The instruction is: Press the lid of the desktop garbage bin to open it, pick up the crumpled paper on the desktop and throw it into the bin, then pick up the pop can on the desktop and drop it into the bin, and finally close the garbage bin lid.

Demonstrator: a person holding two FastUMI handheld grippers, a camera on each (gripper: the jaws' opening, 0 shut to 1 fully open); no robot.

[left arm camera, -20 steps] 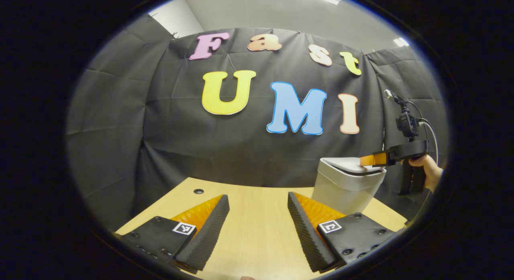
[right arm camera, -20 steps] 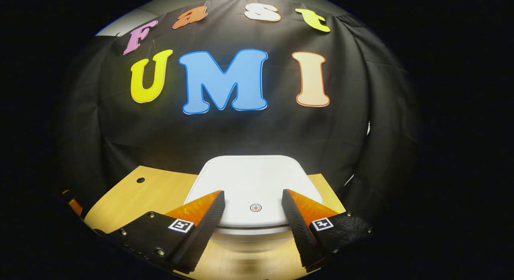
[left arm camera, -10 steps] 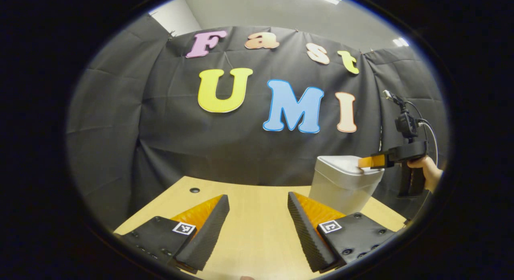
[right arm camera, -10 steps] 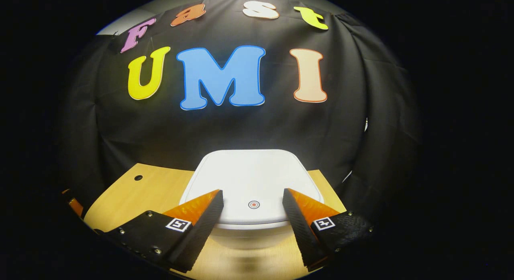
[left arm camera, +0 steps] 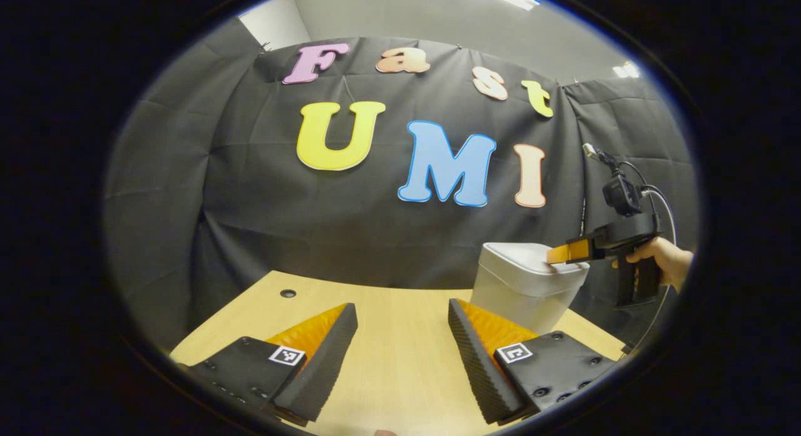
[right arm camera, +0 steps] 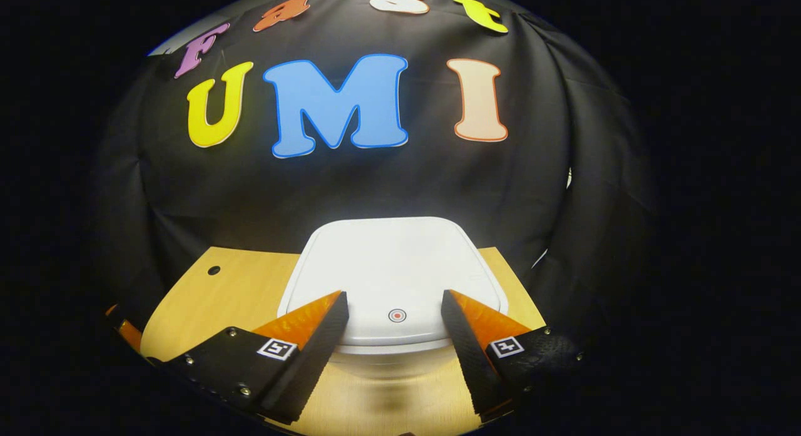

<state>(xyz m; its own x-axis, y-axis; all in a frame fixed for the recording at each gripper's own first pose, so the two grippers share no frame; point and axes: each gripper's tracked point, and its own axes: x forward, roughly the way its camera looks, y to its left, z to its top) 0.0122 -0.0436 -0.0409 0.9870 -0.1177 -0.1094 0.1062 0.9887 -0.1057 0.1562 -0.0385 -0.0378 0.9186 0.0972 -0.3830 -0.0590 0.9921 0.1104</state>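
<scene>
Lid is lying closed on the bin; right gripper, fingers wide apart, is hovering at its front edge, contact unclear. Left gripper is gaping wide over the table.

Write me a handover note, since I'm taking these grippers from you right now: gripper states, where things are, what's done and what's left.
Right gripper: open, holding nothing, tips over the front edge of the bin lid, straddling its round press mark.
Left gripper: open, holding nothing, over the bare desk.
Bin: far right of the desk, lid down.
Done: can't tell from here.
Left: check whether paper and can are binned; if so, you're finished.
</scene>
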